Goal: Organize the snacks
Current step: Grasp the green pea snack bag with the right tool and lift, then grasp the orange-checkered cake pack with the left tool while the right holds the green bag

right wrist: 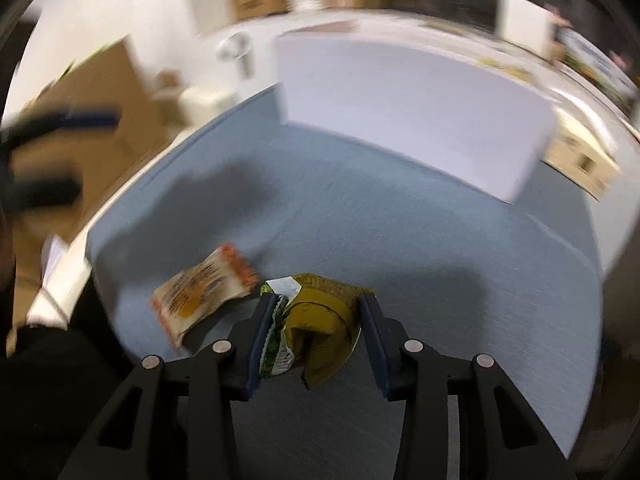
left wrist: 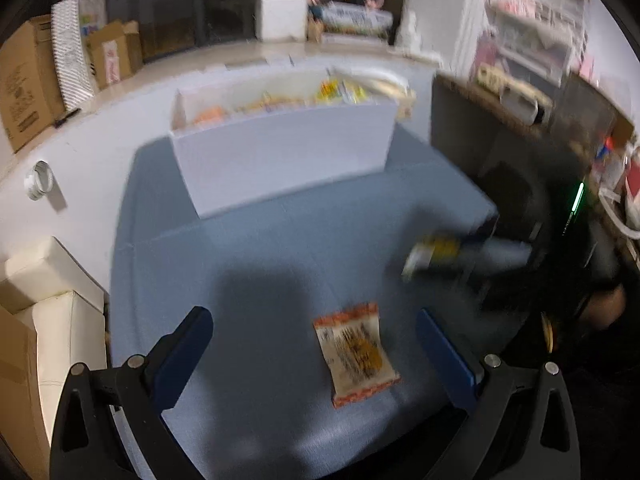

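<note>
An orange-and-white snack packet (left wrist: pixel 356 354) lies flat on the blue mat (left wrist: pixel 260 248), between the spread fingers of my open, empty left gripper (left wrist: pixel 316 330). It also shows in the right wrist view (right wrist: pixel 202 292), left of my right gripper (right wrist: pixel 318 306). The right gripper is shut on a yellow-green snack packet (right wrist: pixel 320 320), crumpled between its fingers just above the mat (right wrist: pixel 400 232). In the left wrist view that packet (left wrist: pixel 434 254) is a blur at the right. A white box (left wrist: pixel 280 152) holding several snacks stands at the far end of the mat; it also shows in the right wrist view (right wrist: pixel 412 120).
Cardboard boxes (left wrist: pixel 28 80) line the far left wall. A roll of tape (left wrist: pixel 39 180) lies on the white table. Cream boxes (left wrist: pixel 48 292) stand left of the mat. A dark chair and cluttered shelves (left wrist: pixel 520 120) are at the right.
</note>
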Available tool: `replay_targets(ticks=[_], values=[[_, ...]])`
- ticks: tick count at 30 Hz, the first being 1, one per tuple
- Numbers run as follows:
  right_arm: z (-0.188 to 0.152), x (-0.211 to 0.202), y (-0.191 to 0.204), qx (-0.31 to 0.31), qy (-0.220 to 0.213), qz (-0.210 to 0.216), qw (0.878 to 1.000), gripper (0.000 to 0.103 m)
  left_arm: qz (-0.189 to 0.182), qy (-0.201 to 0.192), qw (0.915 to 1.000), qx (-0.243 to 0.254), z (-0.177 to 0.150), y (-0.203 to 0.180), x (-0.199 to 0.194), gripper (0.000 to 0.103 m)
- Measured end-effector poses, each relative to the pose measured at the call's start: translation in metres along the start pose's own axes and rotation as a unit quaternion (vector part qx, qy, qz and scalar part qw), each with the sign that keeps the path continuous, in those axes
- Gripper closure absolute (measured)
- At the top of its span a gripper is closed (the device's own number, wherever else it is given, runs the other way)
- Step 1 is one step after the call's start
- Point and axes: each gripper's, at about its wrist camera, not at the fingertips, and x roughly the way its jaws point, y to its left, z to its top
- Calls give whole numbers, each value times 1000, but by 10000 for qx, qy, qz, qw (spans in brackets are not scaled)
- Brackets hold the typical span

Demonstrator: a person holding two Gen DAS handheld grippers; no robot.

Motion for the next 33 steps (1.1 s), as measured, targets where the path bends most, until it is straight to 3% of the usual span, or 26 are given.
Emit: replay_targets(ticks=[3,7,15,21,22,23,25,27,30,32,33], values=[[-4,-26,-27,610,-303,-72,9977,57,-194,429,9989,-6,-6,-10,27,0],[-13,-56,-41,857,-553,-149,9947,57,-221,796,9966,40,-9,-27,55,0],[-29,-74,-47,1101,-601,-177,9919,57,-208,1100,9936,-110,-10,-33,77,0],[-27,-68,-46,1099,-575,-111,9922,68,-203,1246,9916,-279,-13,-24,85,2],[-26,-68,-45,1071,-590,-107,9924,79,-204,1231,9918,-268,-14,-25,86,13],[-26,-66,-43,1018,-564,-93,9932,85,-143,1250,9917,-244,-15,-27,86,37],[-27,-61,-41,971,-471,-198,9940,88,89,1180,9930,-25,-18,-33,83,51],[-28,-59,-44,1055,-431,-214,9933,88,85,1148,9934,-22,-19,-33,82,53],[-31,-62,-49,1115,-460,-263,9924,83,75,1114,9938,-14,-20,-32,80,56],[-34,-64,-52,1135,-419,-387,9919,67,90,1094,9940,-20,-20,-30,79,58],[-35,-64,-51,1119,-385,-370,9923,48,95,1075,9942,-26,-20,-30,77,58]])
